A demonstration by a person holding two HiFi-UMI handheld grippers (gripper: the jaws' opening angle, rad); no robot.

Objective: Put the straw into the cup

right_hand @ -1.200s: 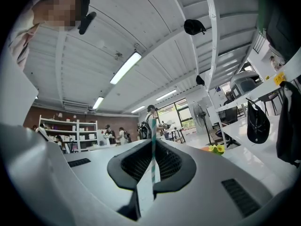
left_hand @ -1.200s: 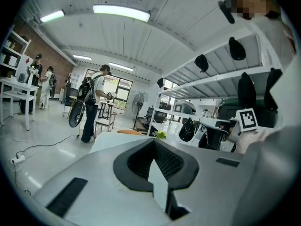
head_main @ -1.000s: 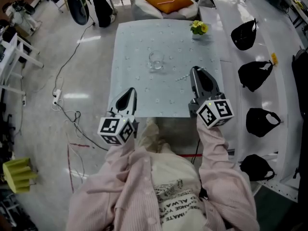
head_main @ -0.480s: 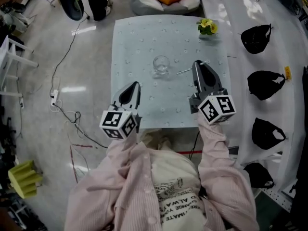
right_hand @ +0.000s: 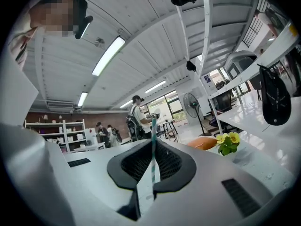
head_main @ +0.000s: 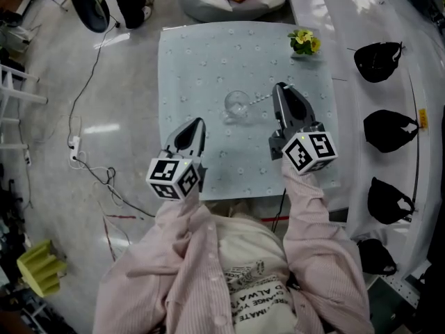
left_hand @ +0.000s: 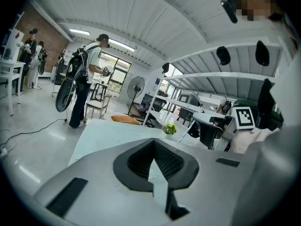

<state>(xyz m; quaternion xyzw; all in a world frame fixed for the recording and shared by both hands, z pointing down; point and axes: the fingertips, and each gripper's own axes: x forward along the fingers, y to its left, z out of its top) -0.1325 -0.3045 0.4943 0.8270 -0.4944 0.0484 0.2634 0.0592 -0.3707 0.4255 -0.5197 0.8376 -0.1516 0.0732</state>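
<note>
Both grippers have come forward over the pale table (head_main: 201,54) since a second ago, and the striped straw has closed on the cup. Right gripper (head_main: 280,91) is clamped on the straw (head_main: 259,100), whose free end reaches the glass cup (head_main: 236,106) at its 9 o'clock; whether it's inside I can't tell. Left gripper (head_main: 197,123), pinched together on nothing, hangs at the cup's 7 o'clock. Yellow flowers (head_main: 304,41) sit at the table's 1 o'clock.
</note>
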